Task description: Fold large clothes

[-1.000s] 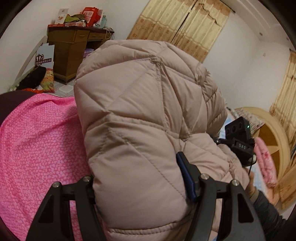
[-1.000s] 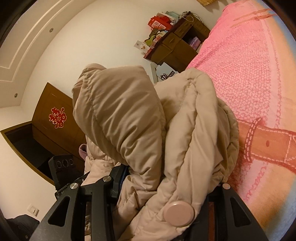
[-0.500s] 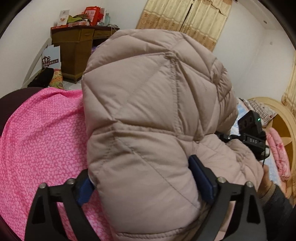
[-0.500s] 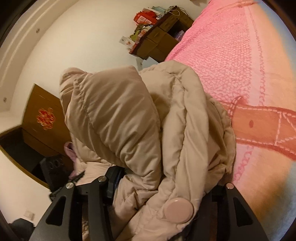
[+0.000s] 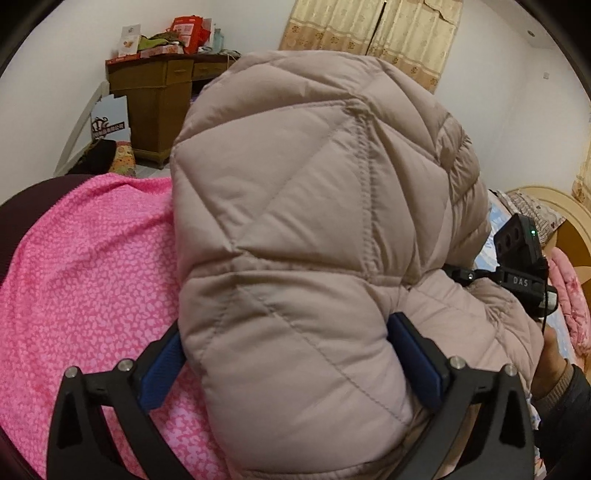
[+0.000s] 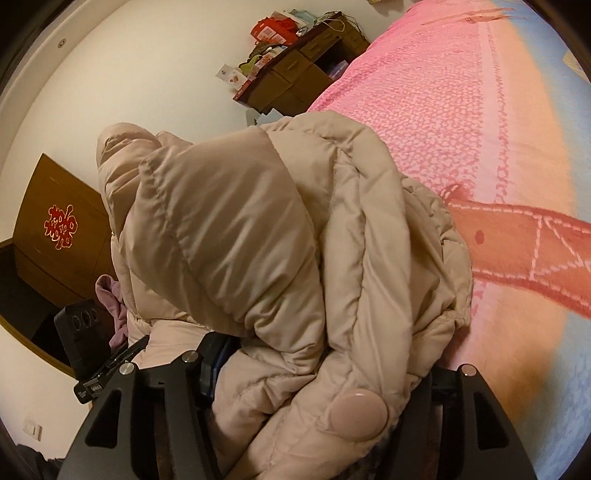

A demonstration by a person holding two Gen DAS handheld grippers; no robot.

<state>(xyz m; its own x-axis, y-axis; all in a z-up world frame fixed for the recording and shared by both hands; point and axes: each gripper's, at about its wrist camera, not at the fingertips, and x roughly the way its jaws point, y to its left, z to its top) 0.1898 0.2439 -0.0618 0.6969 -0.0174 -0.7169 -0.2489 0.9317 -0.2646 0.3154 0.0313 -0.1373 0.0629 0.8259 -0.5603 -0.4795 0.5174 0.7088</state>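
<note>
A beige quilted puffer jacket (image 5: 295,221) lies bunched on the pink bed cover (image 5: 74,277). My left gripper (image 5: 284,328) stands open at its widest. The jacket's folded bulk fills the gap, and the left blue pad (image 5: 162,365) shows mostly bare. In the right wrist view the same jacket (image 6: 258,240) is bundled between the fingers of my right gripper (image 6: 321,354). Its jaws are opening while the padding still presses on the left pad (image 6: 210,365). A fold with a snap button (image 6: 356,415) hides the right finger. A person's hand (image 5: 554,354) holds the right gripper.
A wooden desk (image 5: 159,103) piled with boxes stands against the far wall, curtains (image 5: 369,33) beside it. A brown wardrobe (image 6: 55,229) with a red emblem stands at the left. The pink bed cover (image 6: 461,110) stretches right. A rounded headboard (image 5: 569,221) lies far right.
The left jaws spread wide and the jacket puffed out between them, baring the left pad. The right jaws widened a little, and the bundle sagged lower toward the bed.
</note>
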